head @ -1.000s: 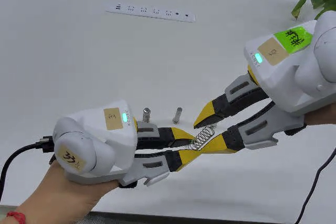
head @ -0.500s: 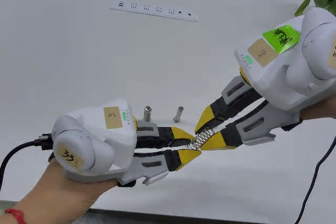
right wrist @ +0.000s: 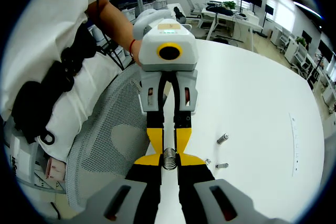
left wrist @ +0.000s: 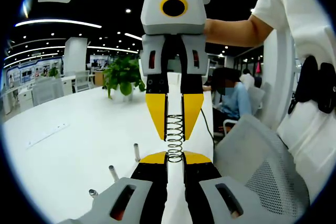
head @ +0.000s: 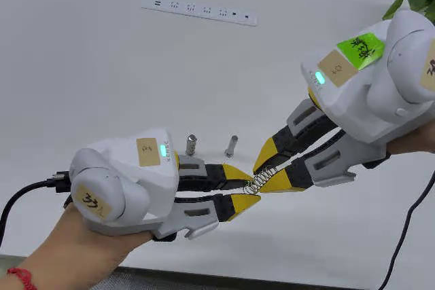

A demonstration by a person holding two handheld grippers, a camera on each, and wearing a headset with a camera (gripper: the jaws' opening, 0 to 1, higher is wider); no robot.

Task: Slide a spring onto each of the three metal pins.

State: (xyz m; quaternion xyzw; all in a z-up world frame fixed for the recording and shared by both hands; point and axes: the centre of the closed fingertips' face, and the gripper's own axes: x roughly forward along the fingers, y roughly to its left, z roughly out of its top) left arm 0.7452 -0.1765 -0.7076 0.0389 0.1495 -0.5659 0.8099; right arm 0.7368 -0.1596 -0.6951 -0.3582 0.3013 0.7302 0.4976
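The spring [head: 256,183] is held in the air above the white table [head: 102,79], its long axis running from one gripper to the other and rising to the right in the head view. The left gripper [head: 253,189] is clamped on its lower end and the right gripper [head: 261,177] on its upper end. The pins [head: 191,144] stand just beyond.

My left gripper [left wrist: 175,157] has its yellow tips pinched on the lower end of the spring [left wrist: 175,142], which stands upright. The right gripper [left wrist: 175,132] faces me, its tips pressing the upper coils. Three pins [left wrist: 136,151] stand on the white table [left wrist: 79,140] beside me.
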